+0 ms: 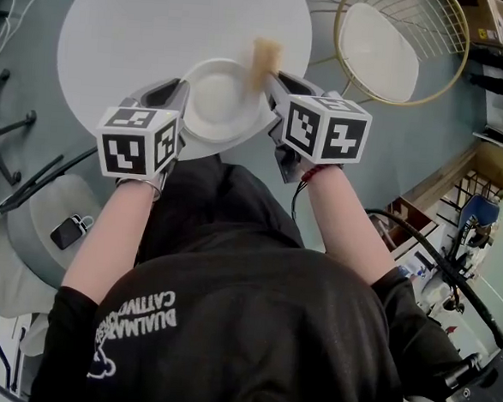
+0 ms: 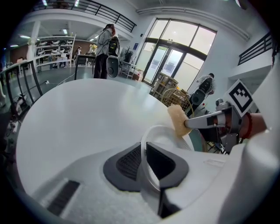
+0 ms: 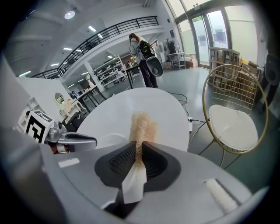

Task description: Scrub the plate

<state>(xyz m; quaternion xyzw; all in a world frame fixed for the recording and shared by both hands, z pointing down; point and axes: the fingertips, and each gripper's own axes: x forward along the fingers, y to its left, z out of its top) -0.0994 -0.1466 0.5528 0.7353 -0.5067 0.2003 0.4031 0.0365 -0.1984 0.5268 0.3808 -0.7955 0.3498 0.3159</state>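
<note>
A white plate (image 1: 217,99) lies near the front edge of the round white table (image 1: 143,25). My left gripper (image 1: 180,95) is shut on the plate's left rim; in the left gripper view the rim (image 2: 151,168) runs between the dark pads. My right gripper (image 1: 273,79) is shut on a tan scrubbing sponge (image 1: 265,58), which sticks out at the plate's far right rim. The right gripper view shows the sponge (image 3: 141,124) pinched between the pads, with the left gripper (image 3: 74,141) at the left. From the left gripper view, the sponge (image 2: 177,119) meets the plate's far edge.
A gold wire chair with a white cushion (image 1: 383,42) stands right of the table. A grey seat with a phone on it (image 1: 52,233) is at my lower left, and a dark chair base (image 1: 3,127) beyond it. A person (image 2: 105,48) stands far off.
</note>
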